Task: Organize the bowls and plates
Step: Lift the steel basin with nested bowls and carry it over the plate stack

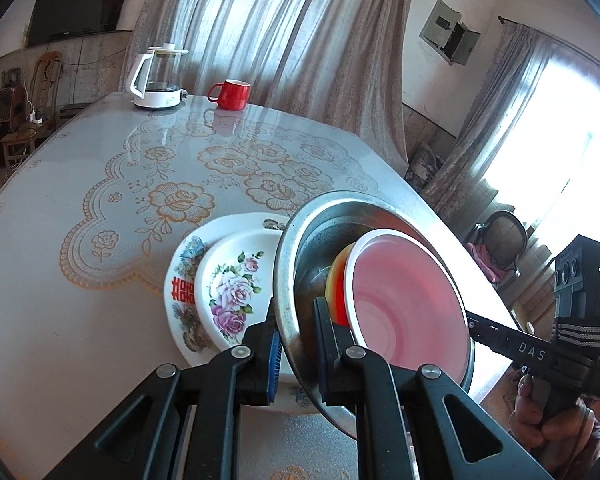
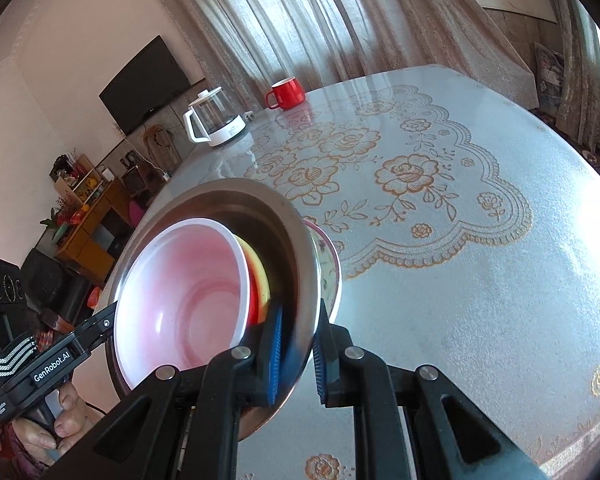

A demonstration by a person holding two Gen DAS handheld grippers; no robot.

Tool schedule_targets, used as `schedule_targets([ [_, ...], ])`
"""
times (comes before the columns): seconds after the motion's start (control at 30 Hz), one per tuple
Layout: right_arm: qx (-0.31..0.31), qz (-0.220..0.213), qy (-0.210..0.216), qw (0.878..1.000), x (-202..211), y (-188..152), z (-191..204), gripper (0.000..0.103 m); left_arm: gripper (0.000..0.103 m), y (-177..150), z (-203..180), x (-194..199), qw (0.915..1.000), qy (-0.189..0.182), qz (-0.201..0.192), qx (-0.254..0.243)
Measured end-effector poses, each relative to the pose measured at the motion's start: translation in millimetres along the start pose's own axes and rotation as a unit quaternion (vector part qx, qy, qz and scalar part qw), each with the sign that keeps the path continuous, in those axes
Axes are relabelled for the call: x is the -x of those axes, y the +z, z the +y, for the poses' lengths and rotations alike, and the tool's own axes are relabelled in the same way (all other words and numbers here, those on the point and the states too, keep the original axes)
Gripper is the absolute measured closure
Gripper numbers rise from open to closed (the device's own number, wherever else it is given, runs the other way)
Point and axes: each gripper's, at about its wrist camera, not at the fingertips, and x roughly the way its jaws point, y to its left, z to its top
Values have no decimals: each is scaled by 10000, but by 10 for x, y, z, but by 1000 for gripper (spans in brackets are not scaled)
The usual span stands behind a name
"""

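A steel basin (image 1: 320,232) is held tilted above the table, with a pink-lined white bowl (image 1: 404,304) and a yellow-red bowl (image 1: 336,280) nested inside. My left gripper (image 1: 296,344) is shut on its near rim. My right gripper (image 2: 296,356) is shut on the opposite rim of the basin (image 2: 260,204); the white bowl (image 2: 188,292) fills it. Under the basin lies a flowered bowl (image 1: 232,280) on a large plate (image 1: 180,280) with a red character; the bowl's edge (image 2: 332,264) peeks out in the right wrist view.
A glass kettle on a white base (image 1: 158,80) and a red mug (image 1: 230,94) stand at the table's far edge. The table carries a lace-pattern cloth (image 1: 100,184). Curtains hang behind; a TV and shelves stand by the wall.
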Motion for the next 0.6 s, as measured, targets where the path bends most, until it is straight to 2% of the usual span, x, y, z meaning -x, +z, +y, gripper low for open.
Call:
schedule_targets([
  [0.13, -104, 98, -25, 9999, -5, -80, -88, 90, 90, -54, 5, -33, 10000, 9, 89, 36],
  [0.33, -35, 121, 33, 9999, -68, -61, -8, 90, 91, -11, 127, 28, 9997, 133, -23, 185],
  [0.6, 178, 103, 236, 9995, -204, 112, 245, 90, 92, 303, 343, 178, 9985, 189, -279, 421],
])
